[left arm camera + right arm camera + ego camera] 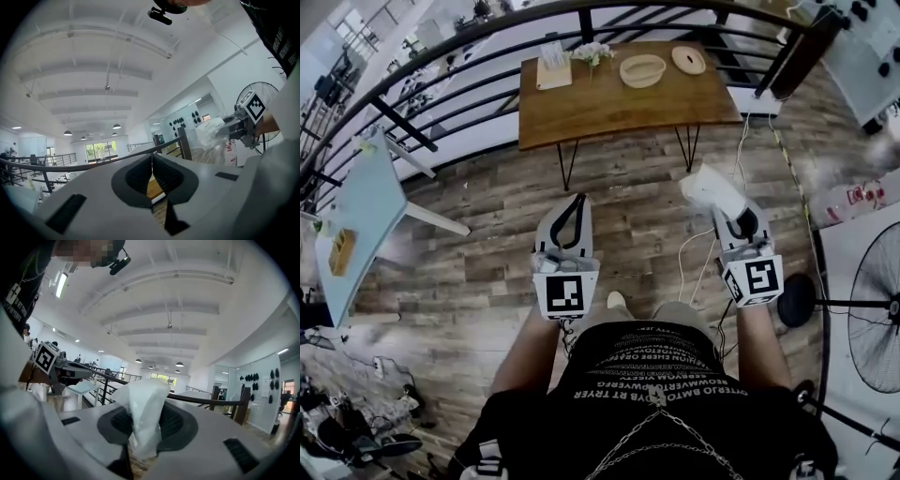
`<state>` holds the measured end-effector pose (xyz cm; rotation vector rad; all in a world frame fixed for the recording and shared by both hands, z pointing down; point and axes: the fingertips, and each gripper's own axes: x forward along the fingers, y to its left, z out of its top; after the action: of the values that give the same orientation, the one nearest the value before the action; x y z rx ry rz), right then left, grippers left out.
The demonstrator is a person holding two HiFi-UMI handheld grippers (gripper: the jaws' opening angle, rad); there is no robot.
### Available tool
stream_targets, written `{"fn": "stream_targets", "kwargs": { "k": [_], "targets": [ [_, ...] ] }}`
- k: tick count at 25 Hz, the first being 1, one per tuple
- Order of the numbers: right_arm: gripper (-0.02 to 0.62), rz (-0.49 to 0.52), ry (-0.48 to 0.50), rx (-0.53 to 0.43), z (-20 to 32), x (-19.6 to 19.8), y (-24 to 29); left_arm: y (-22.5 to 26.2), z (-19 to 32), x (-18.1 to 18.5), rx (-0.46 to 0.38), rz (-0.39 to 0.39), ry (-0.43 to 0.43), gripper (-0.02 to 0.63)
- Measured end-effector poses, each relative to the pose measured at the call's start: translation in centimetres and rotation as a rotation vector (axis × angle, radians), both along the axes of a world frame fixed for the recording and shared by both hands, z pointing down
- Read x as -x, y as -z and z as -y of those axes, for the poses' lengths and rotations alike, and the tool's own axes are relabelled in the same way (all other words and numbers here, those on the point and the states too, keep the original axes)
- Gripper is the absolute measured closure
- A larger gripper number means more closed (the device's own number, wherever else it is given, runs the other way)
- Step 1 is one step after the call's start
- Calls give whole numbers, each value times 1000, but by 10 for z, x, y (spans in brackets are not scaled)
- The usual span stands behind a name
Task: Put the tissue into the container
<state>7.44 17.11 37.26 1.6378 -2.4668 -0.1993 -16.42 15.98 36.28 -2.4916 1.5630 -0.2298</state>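
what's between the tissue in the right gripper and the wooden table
Just wood floor and the thin black legs of the table separate it from the tissue, as the head view shows.

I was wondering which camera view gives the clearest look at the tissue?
The right gripper view: the tissue fills its centre, pinched in the right claw. The head view shows only a white wad at that claw's tip; the left gripper view shows it small, off to the right.

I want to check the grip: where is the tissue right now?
The tissue is pinched in the right gripper, at the right of the head view, held over the wooden floor and short of the wooden table.
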Motion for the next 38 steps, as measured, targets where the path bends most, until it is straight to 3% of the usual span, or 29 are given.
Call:
{"fn": "stream_targets", "kwargs": {
  "k": [11, 17, 30, 38],
  "targets": [
    [477, 3, -26, 31, 43, -31, -19, -11, 49, -24, 32, -36, -10, 577],
    [477, 31, 3, 37, 103, -62, -27, -11, 99, -50, 63, -57, 35, 577],
    [477, 24, 71, 11, 217, -141, -15, 6, 210, -134, 27, -49, 80, 577],
    [477, 31, 151, 8, 261, -152, -15, -2, 230, -143, 45, -39, 152, 577]
  ]
}}
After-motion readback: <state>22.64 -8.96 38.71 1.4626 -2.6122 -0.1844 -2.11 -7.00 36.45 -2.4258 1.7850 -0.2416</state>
